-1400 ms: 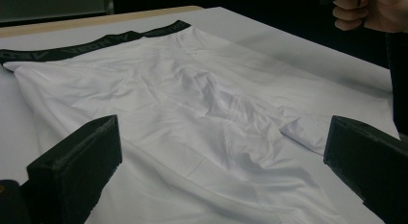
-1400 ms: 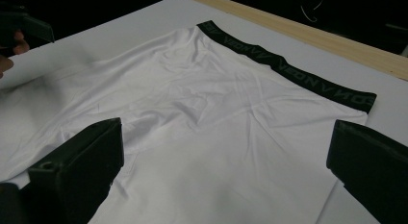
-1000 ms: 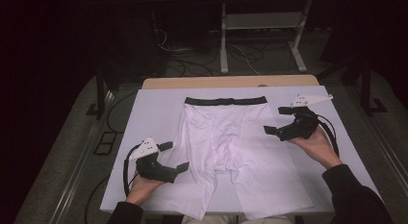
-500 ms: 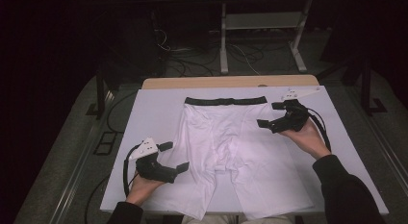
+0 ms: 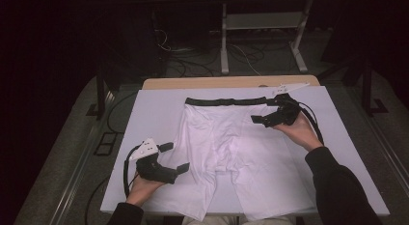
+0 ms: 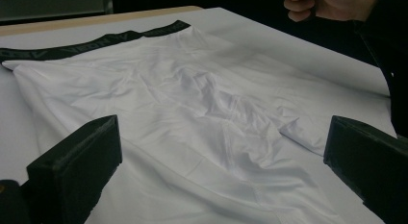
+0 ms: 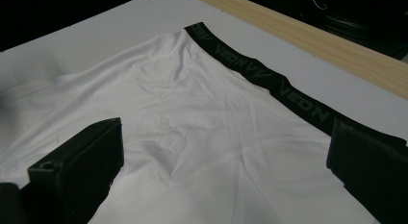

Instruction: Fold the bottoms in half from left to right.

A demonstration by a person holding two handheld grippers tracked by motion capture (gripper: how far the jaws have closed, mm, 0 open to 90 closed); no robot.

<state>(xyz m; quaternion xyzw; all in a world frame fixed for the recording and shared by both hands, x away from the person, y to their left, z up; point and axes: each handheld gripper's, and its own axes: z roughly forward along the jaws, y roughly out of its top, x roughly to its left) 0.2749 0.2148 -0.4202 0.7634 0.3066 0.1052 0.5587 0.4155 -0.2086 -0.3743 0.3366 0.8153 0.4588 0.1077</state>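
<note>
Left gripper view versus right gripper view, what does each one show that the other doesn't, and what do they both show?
The left gripper view alone takes in the leg end of the white shorts, plus the person's other hand at the top. The right gripper view alone takes in the wooden table edge beyond the white board, and the lettering on the waistband reads clearly. Both show the shorts lying flat, the black waistband, and open jaws holding nothing.

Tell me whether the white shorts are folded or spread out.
Spread flat: the white shorts lie open on the table, waistband straight, both legs apart.
</note>
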